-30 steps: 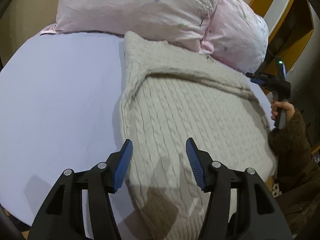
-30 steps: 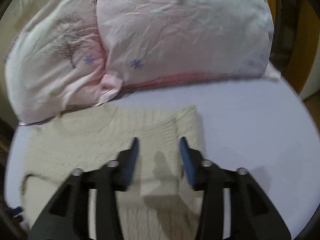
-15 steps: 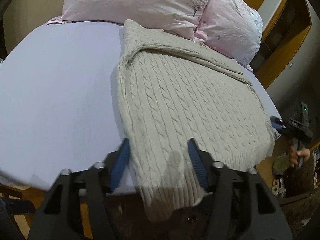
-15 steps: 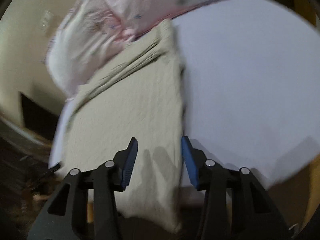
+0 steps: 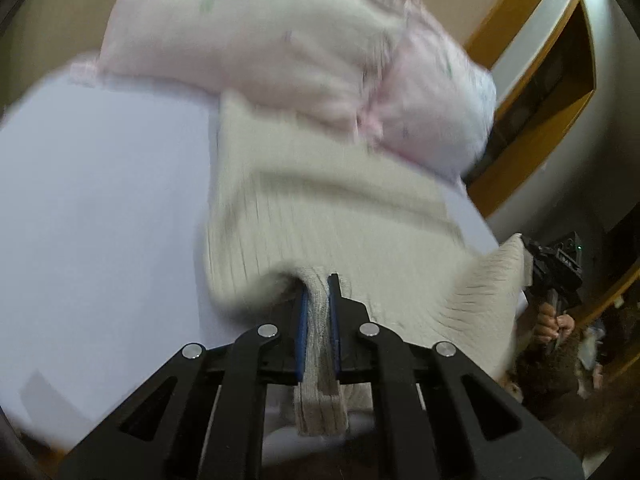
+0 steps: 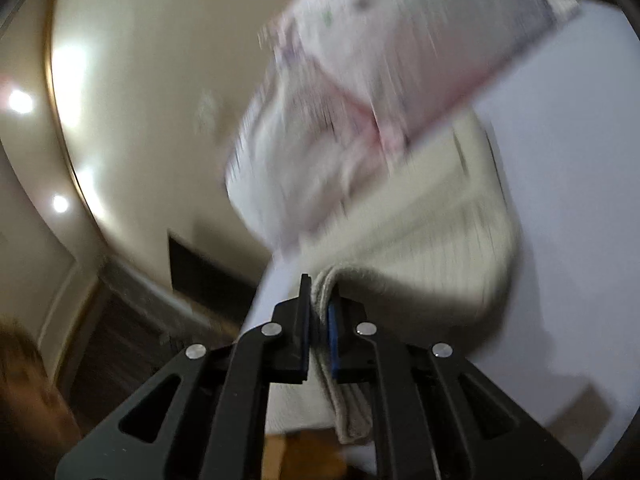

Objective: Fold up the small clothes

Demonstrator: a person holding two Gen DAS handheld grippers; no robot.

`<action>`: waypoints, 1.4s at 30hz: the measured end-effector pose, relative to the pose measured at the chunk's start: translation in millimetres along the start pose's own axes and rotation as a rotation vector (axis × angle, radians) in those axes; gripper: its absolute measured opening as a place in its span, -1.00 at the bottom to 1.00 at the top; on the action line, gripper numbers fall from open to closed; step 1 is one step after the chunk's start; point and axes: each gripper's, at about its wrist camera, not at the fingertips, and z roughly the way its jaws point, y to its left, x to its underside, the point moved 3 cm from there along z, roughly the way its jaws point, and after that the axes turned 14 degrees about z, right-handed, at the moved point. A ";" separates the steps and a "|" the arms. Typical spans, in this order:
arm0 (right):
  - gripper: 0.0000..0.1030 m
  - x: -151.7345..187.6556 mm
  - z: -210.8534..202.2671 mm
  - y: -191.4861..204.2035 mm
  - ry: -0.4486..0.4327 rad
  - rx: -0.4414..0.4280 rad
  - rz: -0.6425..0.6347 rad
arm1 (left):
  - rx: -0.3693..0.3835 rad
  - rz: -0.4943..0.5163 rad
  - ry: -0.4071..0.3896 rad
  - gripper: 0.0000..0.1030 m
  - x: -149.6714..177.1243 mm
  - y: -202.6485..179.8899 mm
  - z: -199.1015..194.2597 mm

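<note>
Cream cable-knit sweater (image 5: 320, 216) on the lilac bed, near hem lifted, bunched, top against pillows

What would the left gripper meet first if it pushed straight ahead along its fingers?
The left gripper, shut on the sweater, would run into more of that sweater lying on the bed; beyond it sit the pink pillows. Motion blur leaves depth uncertain.

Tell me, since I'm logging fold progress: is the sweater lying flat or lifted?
Partly lifted. Both jaws are clamped on the sweater's near hem, which is raised and curling; its far end lies by the pillows.
</note>
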 end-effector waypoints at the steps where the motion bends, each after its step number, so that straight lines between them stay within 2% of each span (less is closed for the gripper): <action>1: -0.87 -29.6 9.0 0.2 -0.057 -0.014 0.010 | -0.021 0.005 -0.028 -0.83 -19.2 8.4 5.6; 4: -0.87 -80.9 41.6 -15.5 -0.191 0.005 0.059 | -0.096 -0.045 -0.100 -0.81 -80.3 46.1 46.4; 5: -0.86 -99.4 61.3 -30.9 -0.239 0.064 0.109 | -0.108 -0.082 -0.091 -0.79 -98.6 61.3 71.6; 7: -0.71 -119.8 98.7 -67.3 -0.267 0.201 0.216 | -0.095 -0.160 -0.033 -0.79 -117.8 85.2 119.0; 9: -0.20 -127.4 122.0 -94.9 -0.269 0.292 0.313 | -0.098 -0.253 0.074 -0.79 -123.1 108.0 161.7; 10: -0.08 -128.1 125.8 -100.8 -0.276 0.297 0.334 | -0.067 -0.309 0.097 -0.79 -123.6 116.7 171.7; 11: 0.16 -126.8 127.0 -101.7 -0.286 0.270 0.332 | -0.026 -0.358 0.092 -0.72 -123.8 123.6 173.7; 12: 0.46 -126.6 125.9 -97.1 -0.304 0.234 0.290 | 0.026 -0.408 0.057 -0.62 -123.4 130.7 169.1; 13: 0.58 -125.6 122.3 -90.4 -0.330 0.231 0.229 | 0.067 -0.443 -0.024 -0.23 -124.0 137.7 155.2; 14: 0.69 -124.5 118.3 -84.9 -0.353 0.245 0.185 | 0.054 -0.448 -0.077 0.34 -123.9 142.0 143.6; 15: 0.70 -125.3 116.8 -80.3 -0.363 0.251 0.162 | 0.019 -0.444 -0.118 0.51 -122.9 145.7 131.5; 16: 0.70 -125.3 111.7 -73.7 -0.373 0.240 0.130 | -0.007 -0.429 -0.135 0.54 -120.9 146.0 122.6; 21: 0.75 -129.3 119.9 -57.0 -0.387 0.245 0.036 | -0.015 -0.296 0.066 0.48 -90.4 122.4 128.5; 24: 0.75 -132.2 125.7 -53.5 -0.368 0.258 0.012 | 0.022 -0.306 0.155 0.25 -74.5 114.5 147.4; 25: 0.75 -131.2 132.3 -51.6 -0.362 0.258 0.010 | 0.037 -0.314 0.168 0.11 -71.2 112.5 152.3; 27: 0.76 -129.6 127.6 -54.9 -0.356 0.257 0.014 | 0.022 -0.309 0.159 -0.04 -68.8 107.5 155.7; 28: 0.76 -130.3 128.5 -54.6 -0.355 0.256 0.017 | 0.025 -0.329 0.154 -0.27 -67.6 106.6 157.0; 29: 0.76 -131.7 128.4 -55.5 -0.354 0.252 0.025 | 0.060 -0.378 0.155 -0.50 -65.2 106.3 160.6; 31: 0.76 -131.6 124.7 -59.3 -0.350 0.241 0.040 | 0.103 -0.470 0.142 -0.61 -61.8 110.0 162.3; 33: 0.76 -133.2 122.7 -60.6 -0.345 0.219 0.060 | 0.142 -0.513 0.115 -0.66 -62.6 112.1 159.5; 35: 0.76 -134.6 119.4 -60.7 -0.343 0.200 0.068 | 0.267 -0.589 0.029 -0.70 -72.2 106.6 150.9; 37: 0.76 -136.9 114.5 -57.6 -0.354 0.185 0.060 | 0.302 -0.555 -0.029 -0.71 -91.5 88.5 142.6; 39: 0.76 -139.9 107.6 -54.1 -0.373 0.178 0.043 | 0.376 -0.468 -0.089 -0.72 -124.6 46.0 141.5; 42: 0.76 -146.5 92.7 -51.1 -0.412 0.166 0.033 | 0.504 -0.344 -0.111 -0.72 -163.0 -29.9 162.0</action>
